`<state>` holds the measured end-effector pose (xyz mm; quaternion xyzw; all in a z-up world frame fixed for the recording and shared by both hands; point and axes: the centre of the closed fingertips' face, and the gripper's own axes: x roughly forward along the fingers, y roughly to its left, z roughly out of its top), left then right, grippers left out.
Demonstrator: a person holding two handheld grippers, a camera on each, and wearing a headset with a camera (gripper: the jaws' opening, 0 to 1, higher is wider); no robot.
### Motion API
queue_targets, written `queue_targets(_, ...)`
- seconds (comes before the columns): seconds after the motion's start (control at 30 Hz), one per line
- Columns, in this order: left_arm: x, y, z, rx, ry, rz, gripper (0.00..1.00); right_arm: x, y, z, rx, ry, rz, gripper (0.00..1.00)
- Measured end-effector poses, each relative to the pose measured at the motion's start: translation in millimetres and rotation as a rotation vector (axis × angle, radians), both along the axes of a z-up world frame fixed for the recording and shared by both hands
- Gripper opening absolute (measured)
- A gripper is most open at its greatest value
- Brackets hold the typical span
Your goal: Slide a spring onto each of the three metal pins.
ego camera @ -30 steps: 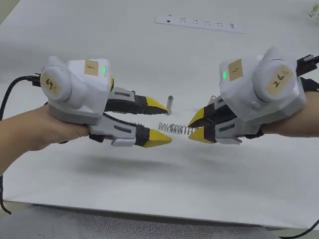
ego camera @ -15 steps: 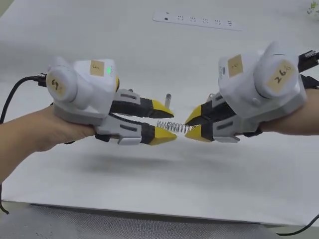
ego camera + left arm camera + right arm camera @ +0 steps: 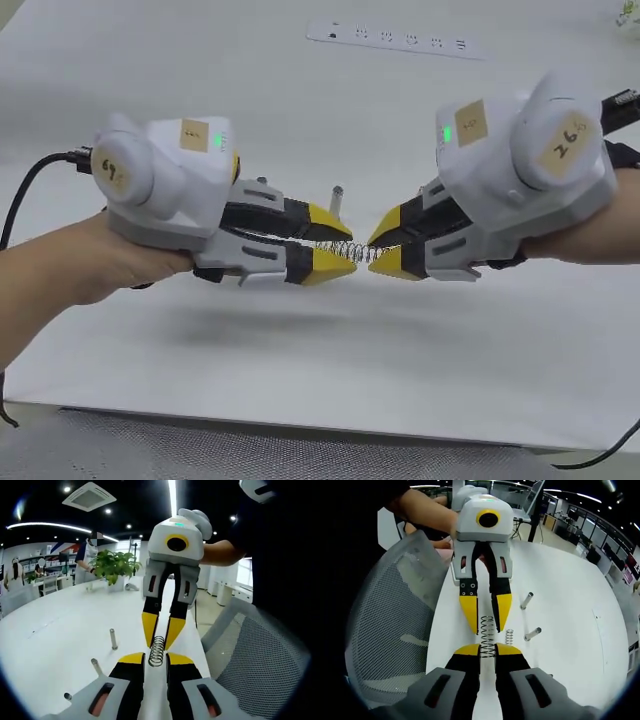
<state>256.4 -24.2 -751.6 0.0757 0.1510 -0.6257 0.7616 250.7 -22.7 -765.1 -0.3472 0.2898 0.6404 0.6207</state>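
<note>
My right gripper (image 3: pixel 384 249) is shut on one end of a steel spring (image 3: pixel 353 251), which lies level in the air between the two grippers. My left gripper (image 3: pixel 347 248) faces it tip to tip. Its jaws stand a little apart around the spring's (image 3: pixel 157 650) free end, open. In the right gripper view the spring (image 3: pixel 487 634) runs from my right gripper (image 3: pixel 487 650) up between the left gripper's yellow fingertips (image 3: pixel 470 614). One metal pin (image 3: pixel 337 199) stands on the table behind the tips. Three pins (image 3: pixel 114 639) (image 3: pixel 95 666) (image 3: pixel 67 696) stand in a row in the left gripper view.
A second spring (image 3: pixel 509 636) lies on the white table (image 3: pixel 300 120) near two pins (image 3: pixel 526 600) (image 3: pixel 532 634). A white power strip (image 3: pixel 397 41) lies at the far edge. A mesh chair (image 3: pixel 400 610) stands beside the table. A black cable (image 3: pixel 25 195) trails from the left gripper.
The two grippers have come closer together. The left gripper's jaws have narrowed and now reach around the free end of the spring that the right gripper holds.
</note>
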Motion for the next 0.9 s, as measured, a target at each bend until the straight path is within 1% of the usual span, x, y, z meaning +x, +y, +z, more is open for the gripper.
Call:
queue_targets(0.13,0.5,-0.6,1.7,-0.007,-0.002,0.000,0.05,-0.3,0.1,0.4,0.000,0.002,-0.001,0.08)
queue_targets(0.33,-1.6,-2.2,0.9,-0.002,-0.009,-0.009,0.03,-0.8,-0.9,0.2,-0.003,0.000,0.000,0.08)
queue_targets(0.43,-1.7,-2.6,1.1,-0.005,0.000,-0.008,0.03,-1.3,-1.2,0.5,-0.001,0.004,-0.003,0.08)
queue_targets(0.47,-1.5,-2.6,1.0,-0.003,-0.006,-0.009,0.03,-1.1,-1.3,0.6,0.000,0.002,-0.004,0.08)
queue_targets(0.53,-2.1,-3.0,1.4,-0.004,-0.005,-0.011,0.02,-1.7,-1.4,0.7,0.003,0.006,-0.005,0.08)
queue_targets(0.6,-2.0,-2.8,1.6,-0.004,-0.003,-0.008,0.02,-1.7,-1.4,1.0,0.007,0.002,-0.002,0.08)
queue_targets(0.67,-3.1,-2.7,1.7,-0.005,0.005,-0.014,0.02,-3.2,-1.0,1.0,0.011,0.007,0.003,0.08)
queue_targets(0.9,-4.1,-2.2,2.3,0.000,0.009,-0.019,0.02,-4.4,0.0,1.6,0.024,0.005,0.010,0.08)
